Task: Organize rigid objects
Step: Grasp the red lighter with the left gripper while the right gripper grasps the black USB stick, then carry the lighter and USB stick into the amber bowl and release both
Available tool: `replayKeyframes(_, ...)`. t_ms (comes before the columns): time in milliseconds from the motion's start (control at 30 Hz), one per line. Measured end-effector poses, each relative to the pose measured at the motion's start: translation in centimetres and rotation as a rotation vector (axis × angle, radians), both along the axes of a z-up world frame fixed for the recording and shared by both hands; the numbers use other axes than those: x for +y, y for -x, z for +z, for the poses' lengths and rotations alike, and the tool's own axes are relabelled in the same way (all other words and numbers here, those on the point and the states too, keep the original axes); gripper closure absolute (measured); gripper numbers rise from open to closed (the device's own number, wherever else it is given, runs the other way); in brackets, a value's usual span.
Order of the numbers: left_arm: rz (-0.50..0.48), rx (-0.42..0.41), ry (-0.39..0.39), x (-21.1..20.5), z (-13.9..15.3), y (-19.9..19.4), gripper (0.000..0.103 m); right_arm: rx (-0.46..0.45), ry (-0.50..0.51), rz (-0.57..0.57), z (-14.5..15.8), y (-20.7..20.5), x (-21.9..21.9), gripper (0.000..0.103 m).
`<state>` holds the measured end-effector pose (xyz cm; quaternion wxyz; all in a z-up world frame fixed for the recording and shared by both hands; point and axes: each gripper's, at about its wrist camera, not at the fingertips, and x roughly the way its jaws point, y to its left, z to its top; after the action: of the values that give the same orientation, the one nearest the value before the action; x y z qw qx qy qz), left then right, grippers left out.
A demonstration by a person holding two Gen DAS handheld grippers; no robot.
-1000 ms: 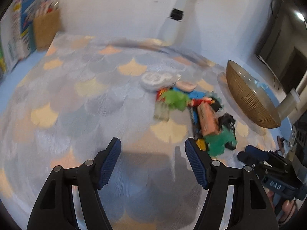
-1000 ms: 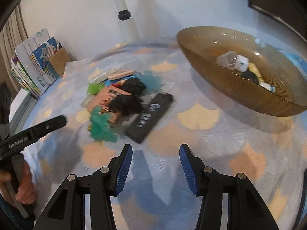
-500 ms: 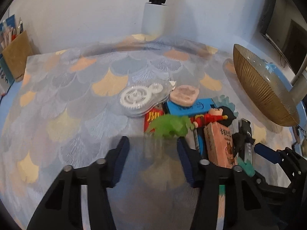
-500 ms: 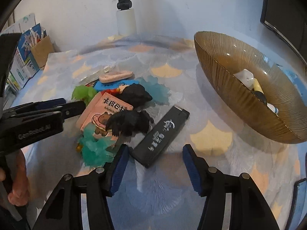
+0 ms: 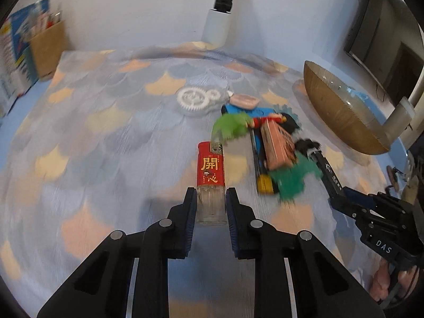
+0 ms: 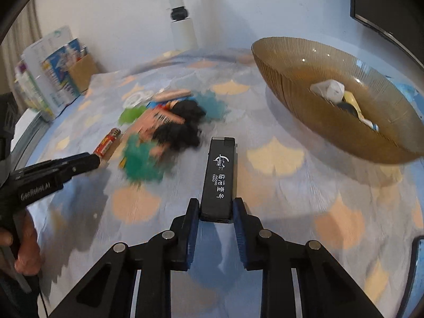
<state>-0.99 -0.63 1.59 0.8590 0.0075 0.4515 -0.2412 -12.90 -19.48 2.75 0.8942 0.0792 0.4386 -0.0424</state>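
Lighters sit in both grippers: the left gripper (image 5: 211,206) has its jaws clenched on the clear base of a red-sleeved plastic lighter with gold characters (image 5: 211,171), which points away toward 12 o'clock, while the right gripper (image 6: 216,212) grips the near end of a flat black rectangular lighter with white lettering (image 6: 219,177), likewise pointing to 12 o'clock. Whether either lighter is clear of the cloth cannot be told. In the right wrist view the toy pile lies at 10 to 11 o'clock of the black lighter: a teal spiky plastic piece (image 6: 141,163), a black furry figure (image 6: 177,135) resting on a pink printed card box (image 6: 151,124), a light green spiky piece (image 6: 131,114), and beyond them white plastic gears (image 6: 136,97). The left gripper's arm enters from 9 o'clock, its lighter's red end just beside the teal piece. At 1 to 2 o'clock stands a wide ribbed amber glass bowl (image 6: 299,84), well apart from the pile, holding a white cube-like piece (image 6: 330,90) and a few small items too blurred to name. Everything rests on a cloth with blue-grey and peach fan scallops (image 6: 275,156). Against the white wall at 12 o'clock rises a white post with a black band (image 6: 181,23); at 9 to 10 o'clock, books and a brown cardboard holder (image 6: 82,73).
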Motion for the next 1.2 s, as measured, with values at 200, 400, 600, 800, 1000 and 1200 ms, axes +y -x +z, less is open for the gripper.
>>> replayKeyframes(200,-0.007,0.033,0.031,0.8,-0.1,2.9,0.083,0.017,0.041,0.101,0.2,3.5,0.7,0.078)
replayKeyframes(400,0.021,0.008,-0.040,-0.1,-0.2,2.9,0.064,0.053,0.037,0.087,-0.3,3.3,0.6,0.071)
replayKeyframes(600,0.010,-0.029,-0.089,-1.4,-0.6,2.5,0.070,0.029,0.107,0.074,-0.6,2.0,1.9,0.066)
replayKeyframes(800,0.061,-0.034,-0.066,-1.4,-0.7,2.6,0.083,0.000,0.109,0.195,-0.6,2.4,4.1,0.079)
replayKeyframes(1000,0.106,-0.090,-0.020,-0.1,1.0,3.7,0.083,-0.035,0.053,0.323,-0.4,4.6,7.1,0.079)
replayKeyframes(1200,0.128,-0.215,0.065,0.4,6.1,4.2,0.083,-0.108,0.056,0.275,2.4,5.3,6.0,0.079)
